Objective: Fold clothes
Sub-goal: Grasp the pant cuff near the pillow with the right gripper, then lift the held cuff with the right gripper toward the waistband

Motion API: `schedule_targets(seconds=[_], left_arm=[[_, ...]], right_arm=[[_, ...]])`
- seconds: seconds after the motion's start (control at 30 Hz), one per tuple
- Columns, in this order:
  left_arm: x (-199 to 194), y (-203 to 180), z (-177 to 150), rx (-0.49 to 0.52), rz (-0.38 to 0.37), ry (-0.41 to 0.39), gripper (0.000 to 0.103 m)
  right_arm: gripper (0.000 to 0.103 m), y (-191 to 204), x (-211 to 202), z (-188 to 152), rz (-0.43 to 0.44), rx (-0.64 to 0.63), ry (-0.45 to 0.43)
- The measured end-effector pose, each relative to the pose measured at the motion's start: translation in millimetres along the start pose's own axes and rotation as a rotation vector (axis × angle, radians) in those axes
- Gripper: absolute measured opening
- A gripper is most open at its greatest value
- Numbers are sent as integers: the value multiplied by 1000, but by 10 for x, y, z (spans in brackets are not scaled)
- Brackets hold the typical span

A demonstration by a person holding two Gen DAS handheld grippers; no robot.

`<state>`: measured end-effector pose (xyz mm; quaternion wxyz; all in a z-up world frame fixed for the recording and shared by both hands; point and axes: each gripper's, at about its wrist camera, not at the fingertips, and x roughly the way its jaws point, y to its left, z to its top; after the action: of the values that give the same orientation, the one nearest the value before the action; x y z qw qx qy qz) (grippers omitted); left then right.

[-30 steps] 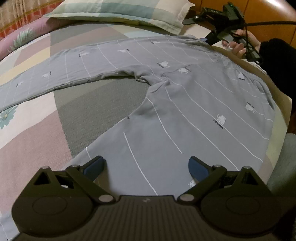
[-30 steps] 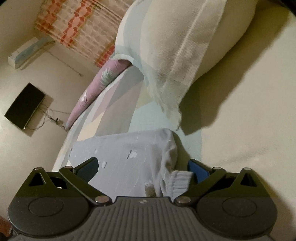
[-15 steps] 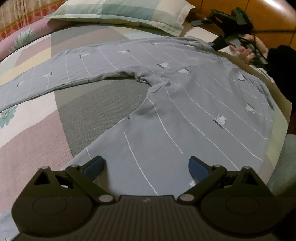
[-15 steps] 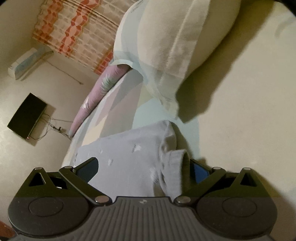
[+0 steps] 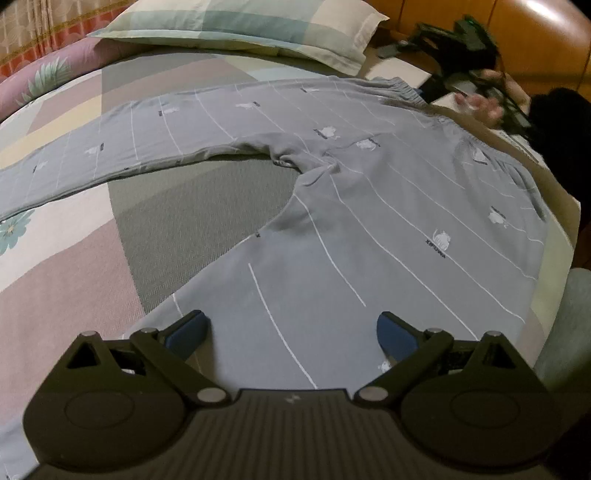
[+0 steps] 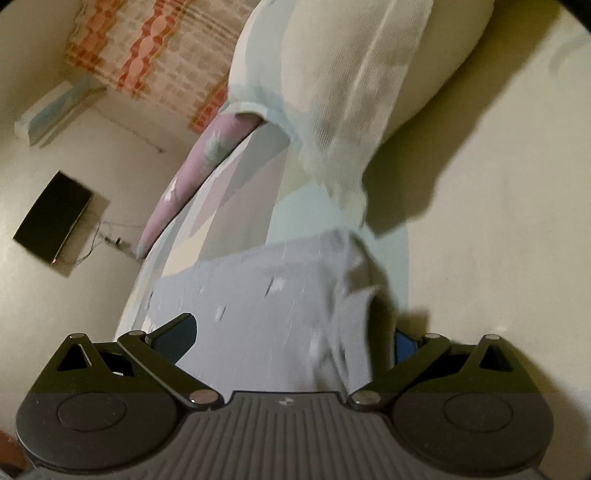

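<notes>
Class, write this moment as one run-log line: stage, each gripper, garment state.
stage: pre-fold | left gripper: open over trouser leg | right gripper: open around waistband | grey trousers: spread flat on bed

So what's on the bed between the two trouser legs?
Nothing. In the left wrist view only bare patchwork bedspread shows between the legs of the grey trousers.

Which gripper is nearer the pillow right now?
Right. The right gripper is at the waistband end of the grey pajama pants, with the pillow close ahead. The left gripper is over the near pant leg, far from it.
</notes>
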<state>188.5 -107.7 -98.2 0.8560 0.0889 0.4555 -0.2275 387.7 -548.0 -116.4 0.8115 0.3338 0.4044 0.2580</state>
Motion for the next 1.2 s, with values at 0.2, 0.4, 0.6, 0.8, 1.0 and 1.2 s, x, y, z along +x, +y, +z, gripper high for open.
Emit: schedule_targets(seconds=[0.2, 0.4, 0.6, 0.8, 1.0, 1.2], left_arm=[[-39, 36, 13, -9, -18, 4, 98], [-42, 29, 21, -16, -34, -4, 98], [-41, 20, 18, -12, -34, -3, 98], [-44, 46, 5, -16, -30, -3, 98], [-28, 30, 7, 1, -23, 5, 98], [-23, 12, 0, 10, -14, 9, 98]], right_arm=[[103, 64, 72, -23, -15, -35, 10], [101, 64, 22, -90, 30, -54, 76], [100, 50, 194, 61, 34, -40, 57], [19, -216, 81, 32, -8, 25, 30], [12, -239, 90, 16, -64, 10, 18], [25, -14, 171, 25, -131, -66, 31]])
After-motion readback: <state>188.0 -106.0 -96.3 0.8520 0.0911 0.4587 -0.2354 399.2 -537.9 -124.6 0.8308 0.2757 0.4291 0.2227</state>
